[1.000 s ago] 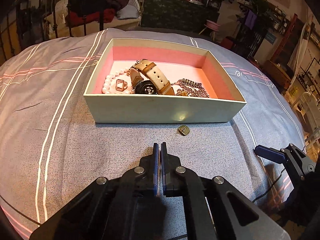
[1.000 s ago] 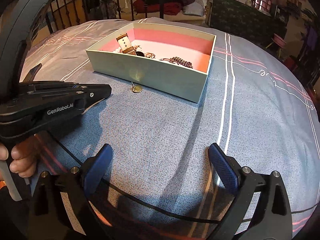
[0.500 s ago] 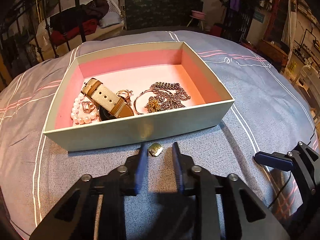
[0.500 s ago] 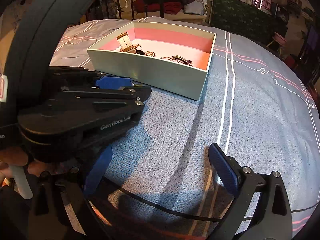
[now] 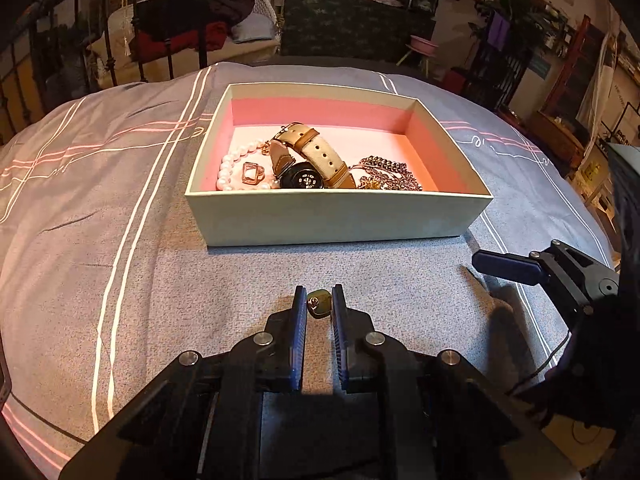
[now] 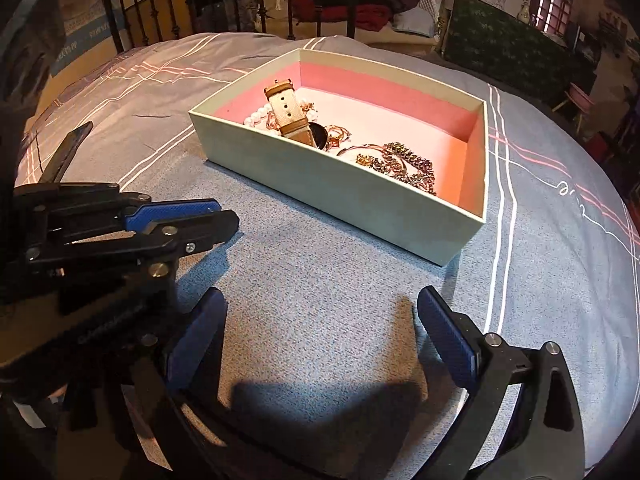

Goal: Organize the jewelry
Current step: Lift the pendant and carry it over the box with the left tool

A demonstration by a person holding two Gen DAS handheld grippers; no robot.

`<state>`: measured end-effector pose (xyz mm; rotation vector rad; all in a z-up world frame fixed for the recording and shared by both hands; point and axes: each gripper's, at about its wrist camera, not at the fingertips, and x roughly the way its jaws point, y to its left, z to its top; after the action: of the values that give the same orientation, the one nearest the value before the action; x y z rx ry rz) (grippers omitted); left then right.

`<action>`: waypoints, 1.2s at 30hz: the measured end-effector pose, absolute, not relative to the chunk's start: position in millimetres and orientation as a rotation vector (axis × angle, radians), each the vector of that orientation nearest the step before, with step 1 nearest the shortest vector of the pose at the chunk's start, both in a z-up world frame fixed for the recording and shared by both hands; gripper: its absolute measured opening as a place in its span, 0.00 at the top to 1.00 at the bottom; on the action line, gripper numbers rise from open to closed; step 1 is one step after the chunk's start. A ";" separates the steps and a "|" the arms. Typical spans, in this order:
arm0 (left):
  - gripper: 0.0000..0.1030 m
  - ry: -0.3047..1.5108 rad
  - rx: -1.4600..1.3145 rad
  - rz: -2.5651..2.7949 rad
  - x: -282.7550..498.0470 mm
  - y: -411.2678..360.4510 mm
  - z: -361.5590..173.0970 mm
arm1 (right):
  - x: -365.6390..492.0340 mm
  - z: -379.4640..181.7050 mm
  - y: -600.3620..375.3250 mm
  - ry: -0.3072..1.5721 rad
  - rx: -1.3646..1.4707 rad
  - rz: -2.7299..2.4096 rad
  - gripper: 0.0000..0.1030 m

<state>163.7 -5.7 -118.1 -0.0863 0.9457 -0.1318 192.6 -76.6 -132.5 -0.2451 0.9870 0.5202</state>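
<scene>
A small gold pendant (image 5: 318,306) sits between the tips of my left gripper (image 5: 318,300), just above the grey bedspread. The jaws are closing and both blue pads touch it. Ahead stands the pale green box (image 5: 340,216) with a pink lining, holding a tan-strap watch (image 5: 310,160), a pearl string (image 5: 230,164), a rose-gold ring (image 5: 252,172) and gold chains (image 5: 390,178). In the right wrist view the box (image 6: 320,184) lies ahead, the left gripper (image 6: 180,216) is at left, and my right gripper (image 6: 322,312) stands open over bare cloth.
The striped grey bedspread (image 5: 120,240) slopes away on all sides of the box. An iron bed frame (image 6: 200,4) and piled clothes (image 5: 192,24) stand behind it. One finger of the right gripper (image 5: 506,267) reaches in from the right in the left wrist view.
The left gripper opened from shut, went forward around the pendant by the box wall, then closed on it and drew back. The right gripper shifted a little and stayed open.
</scene>
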 end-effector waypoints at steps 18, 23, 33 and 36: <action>0.88 0.865 -0.179 -0.185 139.9 16.9 -108.9 | 188.5 -129.0 -78.1 0.980 -0.149 0.608 0.96; 0.88 0.859 -0.194 -0.187 139.0 19.4 -107.5 | 182.4 -122.4 -72.2 0.946 -0.155 0.644 0.99; 0.88 0.806 -0.148 -0.162 149.3 18.1 -81.6 | 185.5 -108.8 -72.3 0.903 -0.137 0.649 0.99; 0.88 0.767 -0.131 -0.162 157.8 16.2 -65.5 | 191.7 -92.6 -75.2 0.859 -0.140 0.635 0.99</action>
<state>157.8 16.2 -65.5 -0.1314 0.7665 -0.1624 191.7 -75.2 -92.6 -0.1402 0.8590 0.6351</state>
